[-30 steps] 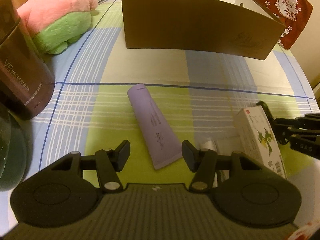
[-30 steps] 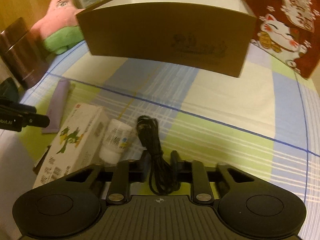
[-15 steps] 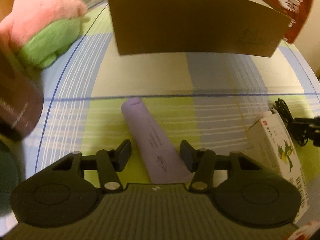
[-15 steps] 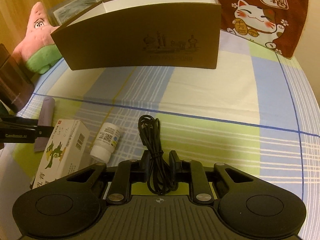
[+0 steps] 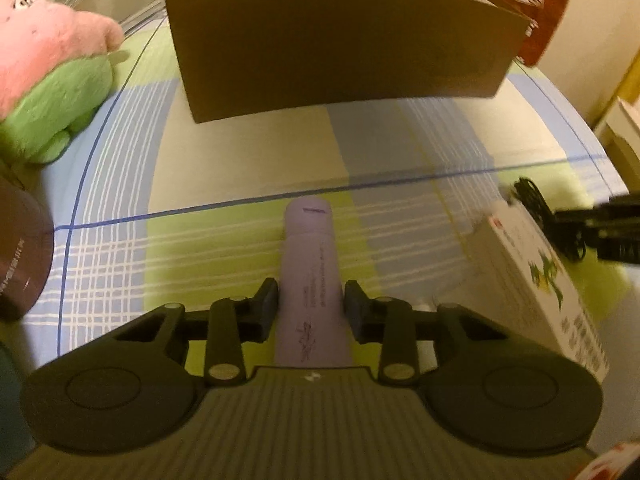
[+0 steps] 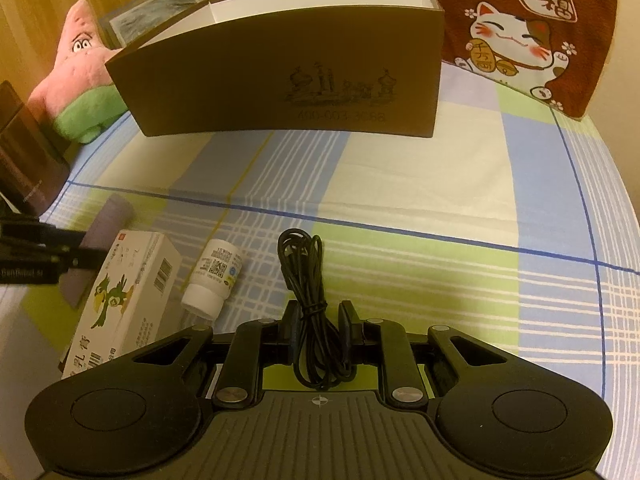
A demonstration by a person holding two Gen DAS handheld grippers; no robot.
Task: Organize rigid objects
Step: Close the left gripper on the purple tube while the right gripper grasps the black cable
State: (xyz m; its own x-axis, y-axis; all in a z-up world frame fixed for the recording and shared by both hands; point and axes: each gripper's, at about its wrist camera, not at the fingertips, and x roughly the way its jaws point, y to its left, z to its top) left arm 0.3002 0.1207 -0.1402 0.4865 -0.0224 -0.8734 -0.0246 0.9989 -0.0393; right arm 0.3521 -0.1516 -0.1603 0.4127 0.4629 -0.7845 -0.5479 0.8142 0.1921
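Note:
My left gripper (image 5: 311, 306) is shut on a lilac tube (image 5: 310, 268), which points away toward the brown open box (image 5: 340, 44). The tube also shows in the right wrist view (image 6: 106, 228), with the left gripper (image 6: 86, 258) on it. My right gripper (image 6: 319, 318) is shut on a bundled black cable (image 6: 306, 280), held low over the plaid cloth. A white carton with a green bird (image 6: 124, 300) and a small white bottle (image 6: 212, 276) lie on the cloth between the two grippers. The carton (image 5: 536, 280) and cable (image 5: 536, 204) also show in the left wrist view.
A pink and green starfish plush (image 6: 80, 84) sits at the back left. A dark cylinder (image 5: 20, 256) stands at the left edge. A red lucky-cat cloth (image 6: 528, 28) hangs behind the box (image 6: 288, 72) at the right. The plaid cloth (image 6: 460, 184) covers the surface.
My left gripper moved forward over the tube and closed on it. My right gripper kept its hold on the cable and pulled back and up, so the box looks farther away.

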